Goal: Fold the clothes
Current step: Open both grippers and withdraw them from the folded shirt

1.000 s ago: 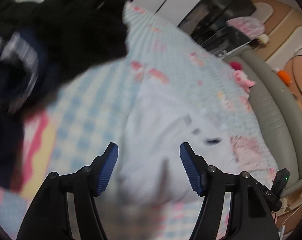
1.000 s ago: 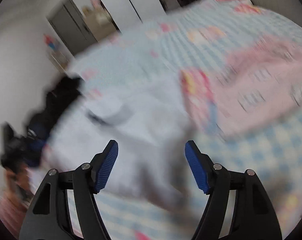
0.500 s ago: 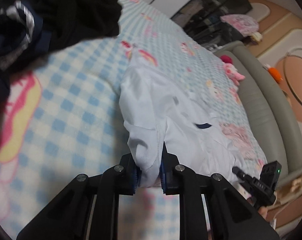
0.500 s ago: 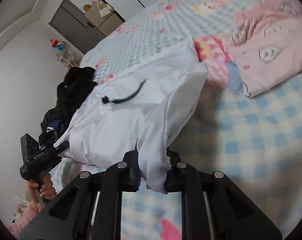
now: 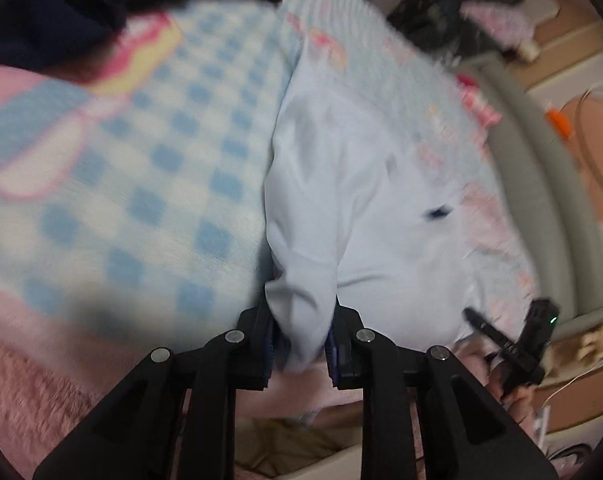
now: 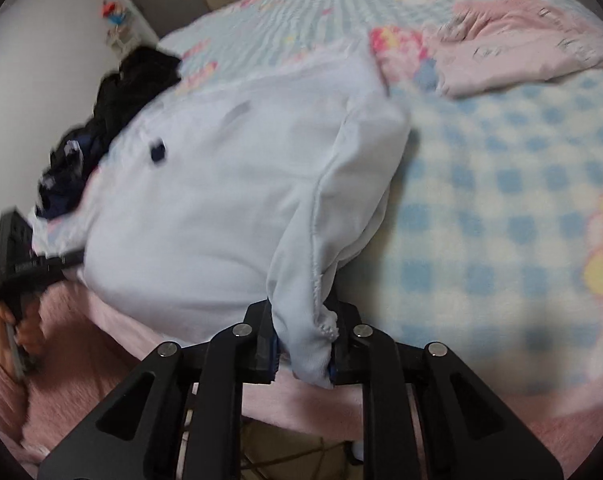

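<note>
Checked blanket [image 6: 501,184] clear; dark clothes pile [image 6: 101,120] beyond.

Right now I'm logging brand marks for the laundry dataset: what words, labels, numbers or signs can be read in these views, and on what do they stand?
None can be read.
Dark tag on the white garment: too small and blurred, no letters legible.
Pale print on the side of the left gripper, seen from the right wrist: blurred, unreadable.
Dark marks on the pink garment: smeared by motion, cannot tell if they are lettering.
Cartoon prints on the checked blanket: pictures, no text.
</note>
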The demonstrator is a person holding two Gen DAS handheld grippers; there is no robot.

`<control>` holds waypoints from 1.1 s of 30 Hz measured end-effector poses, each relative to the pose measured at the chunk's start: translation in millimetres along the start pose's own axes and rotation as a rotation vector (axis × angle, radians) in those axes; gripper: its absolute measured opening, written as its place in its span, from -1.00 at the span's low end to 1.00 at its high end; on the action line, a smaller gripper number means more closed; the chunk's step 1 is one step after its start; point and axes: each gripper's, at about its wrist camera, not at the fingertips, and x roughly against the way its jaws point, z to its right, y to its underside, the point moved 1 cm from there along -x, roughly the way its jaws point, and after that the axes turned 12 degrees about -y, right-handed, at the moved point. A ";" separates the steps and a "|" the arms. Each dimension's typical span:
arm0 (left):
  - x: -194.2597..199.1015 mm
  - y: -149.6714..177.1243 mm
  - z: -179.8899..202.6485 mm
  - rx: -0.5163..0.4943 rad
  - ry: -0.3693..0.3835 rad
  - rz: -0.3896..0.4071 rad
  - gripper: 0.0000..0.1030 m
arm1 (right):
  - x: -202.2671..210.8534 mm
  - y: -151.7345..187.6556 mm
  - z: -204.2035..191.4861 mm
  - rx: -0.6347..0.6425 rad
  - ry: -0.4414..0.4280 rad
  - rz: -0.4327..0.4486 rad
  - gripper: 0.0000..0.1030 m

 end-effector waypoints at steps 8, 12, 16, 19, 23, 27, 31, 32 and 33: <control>46.1 12.3 -16.1 0.026 -0.203 0.241 -0.65 | 54.8 16.8 -15.7 -0.035 0.154 0.156 -0.45; 50.5 14.8 -9.2 -0.014 -0.106 0.222 -0.56 | 57.1 25.7 -22.8 -0.030 0.124 0.138 -0.45; 27.6 17.9 2.6 -0.026 -0.116 0.175 -0.24 | 45.5 26.6 -16.8 -0.014 0.140 0.097 -0.34; 8.9 20.2 3.0 -0.019 -0.124 0.125 -0.23 | 40.0 30.6 -11.8 -0.026 0.127 0.074 -0.33; 12.9 21.4 12.5 -0.046 -0.183 0.171 -0.28 | 33.0 33.3 -6.6 -0.019 0.151 0.057 -0.24; 42.0 24.2 41.5 -0.141 -0.258 0.336 -0.28 | 33.7 30.1 -7.5 -0.012 0.206 0.060 -0.09; 35.6 25.4 80.2 -0.270 -0.208 0.322 -0.26 | 25.9 25.9 -24.3 0.063 0.271 0.019 -0.09; 28.8 26.0 88.1 -0.298 -0.202 0.305 -0.25 | 23.0 25.2 -27.3 0.076 0.283 0.013 -0.09; 19.8 27.0 93.7 -0.321 -0.202 0.286 -0.25 | 20.0 24.5 -30.2 0.089 0.294 0.008 -0.09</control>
